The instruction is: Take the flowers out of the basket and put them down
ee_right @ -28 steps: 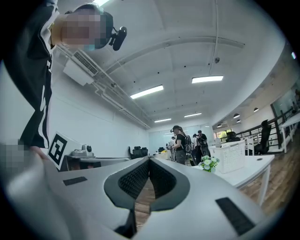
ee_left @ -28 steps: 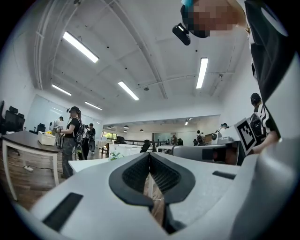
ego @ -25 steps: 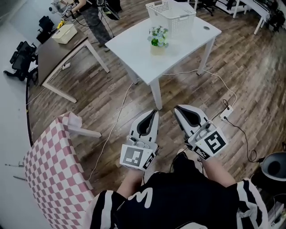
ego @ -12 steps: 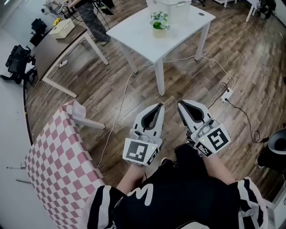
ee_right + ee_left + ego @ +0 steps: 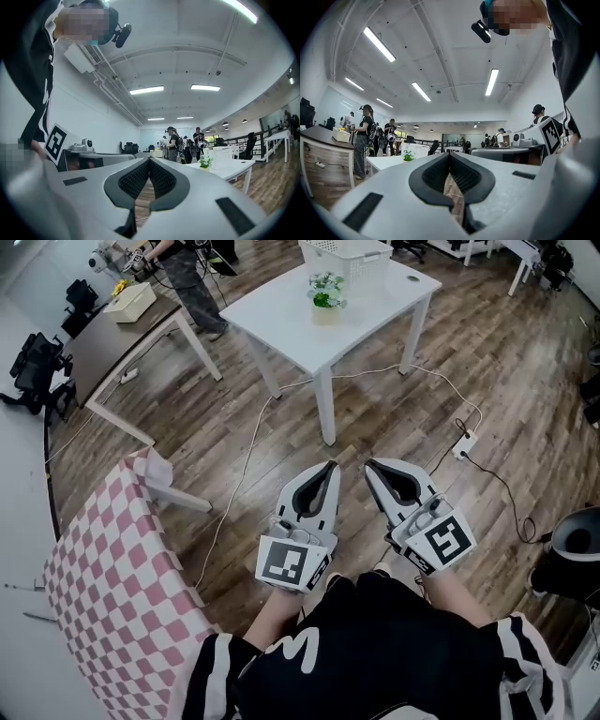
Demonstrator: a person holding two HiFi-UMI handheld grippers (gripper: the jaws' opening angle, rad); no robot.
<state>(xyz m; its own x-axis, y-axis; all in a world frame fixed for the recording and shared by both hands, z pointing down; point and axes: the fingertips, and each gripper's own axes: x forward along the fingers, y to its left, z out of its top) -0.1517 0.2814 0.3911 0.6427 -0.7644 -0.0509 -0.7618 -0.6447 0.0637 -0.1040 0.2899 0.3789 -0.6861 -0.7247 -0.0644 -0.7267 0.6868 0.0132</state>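
Two grippers show low in the head view, the left gripper (image 5: 327, 470) and the right gripper (image 5: 373, 468), side by side over the wood floor (image 5: 234, 446). Each has its jaws together and nothing in them. The flowers (image 5: 325, 296) stand upright in a small pot (image 5: 324, 315) on the white table (image 5: 281, 324), just in front of the basket (image 5: 342, 251) toward its far side, not inside it. They lie ahead, well apart from both grippers, roughly in line with the left one.

In the left gripper view the closed jaws point level, and the flowers (image 5: 408, 156) sit a little to their left.

In the right gripper view the jaws meet at the tips. There the flowers (image 5: 204, 161) sit to their right, beside the basket (image 5: 225, 153). Neither hand looks clearly nearer.
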